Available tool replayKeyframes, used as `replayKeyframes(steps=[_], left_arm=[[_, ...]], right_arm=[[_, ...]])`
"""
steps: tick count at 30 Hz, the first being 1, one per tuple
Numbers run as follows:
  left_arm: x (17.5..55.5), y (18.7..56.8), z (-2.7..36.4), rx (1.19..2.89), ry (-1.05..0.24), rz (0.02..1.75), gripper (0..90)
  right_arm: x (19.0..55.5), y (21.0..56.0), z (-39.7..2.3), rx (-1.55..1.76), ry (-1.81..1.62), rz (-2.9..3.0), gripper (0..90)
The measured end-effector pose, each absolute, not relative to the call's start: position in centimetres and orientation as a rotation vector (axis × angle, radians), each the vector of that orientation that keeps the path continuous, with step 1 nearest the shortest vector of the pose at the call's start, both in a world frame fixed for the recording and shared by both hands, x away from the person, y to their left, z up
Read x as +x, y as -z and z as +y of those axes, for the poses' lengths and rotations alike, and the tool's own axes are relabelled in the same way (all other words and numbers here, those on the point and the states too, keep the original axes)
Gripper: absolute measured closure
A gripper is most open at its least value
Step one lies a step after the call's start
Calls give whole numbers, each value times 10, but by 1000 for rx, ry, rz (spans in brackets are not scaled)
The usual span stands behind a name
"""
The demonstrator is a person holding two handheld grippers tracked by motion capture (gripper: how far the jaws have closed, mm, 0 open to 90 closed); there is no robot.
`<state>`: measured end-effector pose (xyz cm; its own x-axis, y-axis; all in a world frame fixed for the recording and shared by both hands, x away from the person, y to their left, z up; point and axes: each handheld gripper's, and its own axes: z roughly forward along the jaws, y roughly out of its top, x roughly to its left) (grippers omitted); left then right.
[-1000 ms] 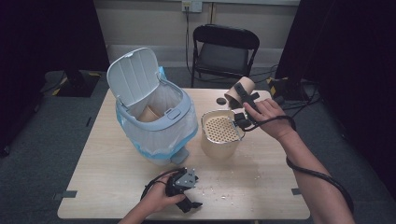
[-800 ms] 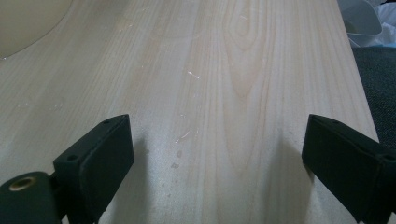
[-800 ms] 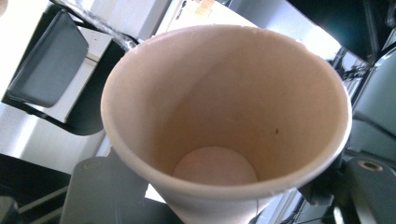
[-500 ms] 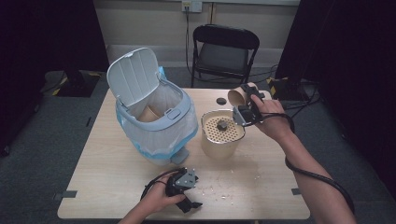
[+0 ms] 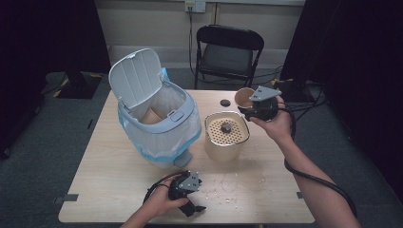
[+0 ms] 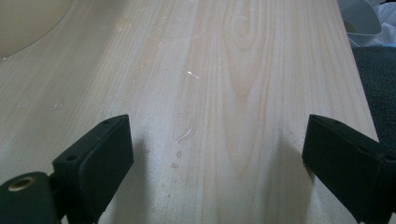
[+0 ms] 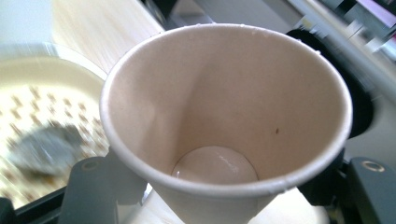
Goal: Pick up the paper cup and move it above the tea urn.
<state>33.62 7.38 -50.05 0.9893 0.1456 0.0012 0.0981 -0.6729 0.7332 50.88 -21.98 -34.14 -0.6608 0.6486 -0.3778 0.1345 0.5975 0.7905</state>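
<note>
I have a tan paper cup (image 7: 224,116) clenched in my right tool (image 5: 251,105); both black jaws press on its lower wall, one at each side in the right gripper view. The cup is plain and unprinted, with a rolled rim, a small dark speck on the inner wall and a pale round bottom that shines a little. It is held off the tabletop (image 5: 119,190), tipped on its side with the mouth towards me, just beyond the far right edge of the cream container (image 5: 226,137).

That container stands near the middle of the tabletop and carries a perforated strainer insert (image 5: 216,128) with a small dark lump (image 5: 226,127) lying on it; I cannot tell what the lump is. To its left the pale blue bin (image 5: 161,128) sits with its lid (image 5: 135,78) swung up, lined with a white bag, and another tan cup (image 5: 153,115) lies inside.

My left tool (image 6: 219,154) is released, jaws wide apart and nothing between them, resting low on the near edge of the tabletop. A small black disc (image 5: 225,102) lies beyond the container; it is too small to identify. The held cup's outer base is hidden behind the jaws
</note>
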Motion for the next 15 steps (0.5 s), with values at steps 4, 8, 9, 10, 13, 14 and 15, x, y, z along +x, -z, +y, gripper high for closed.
replayKeyframes(steps=[4, 8, 9, 10, 13, 14, 15], left_arm=[[336, 500, 74, 2314, -75, 168, 81], [336, 500, 74, 2314, -75, 169, 81], [336, 500, 74, 2314, -75, 169, 81], [336, 500, 74, 2314, -75, 169, 81], [336, 500, 74, 2315, -76, 168, 81], [336, 500, 74, 2314, -75, 169, 81], [336, 500, 74, 2314, -74, 169, 81]], right_arm=[[513, 340, -224, 696, -1089, 2158, 320], [514, 339, -224, 682, -1073, 2174, 320], [514, 339, -224, 680, -1083, 2176, 319], [513, 338, -224, 679, -1086, 2185, 319], [513, 338, -223, 675, -1098, 2195, 319], [512, 338, -223, 677, -1108, 2197, 318], [512, 337, -223, 674, -1108, 2196, 318]])
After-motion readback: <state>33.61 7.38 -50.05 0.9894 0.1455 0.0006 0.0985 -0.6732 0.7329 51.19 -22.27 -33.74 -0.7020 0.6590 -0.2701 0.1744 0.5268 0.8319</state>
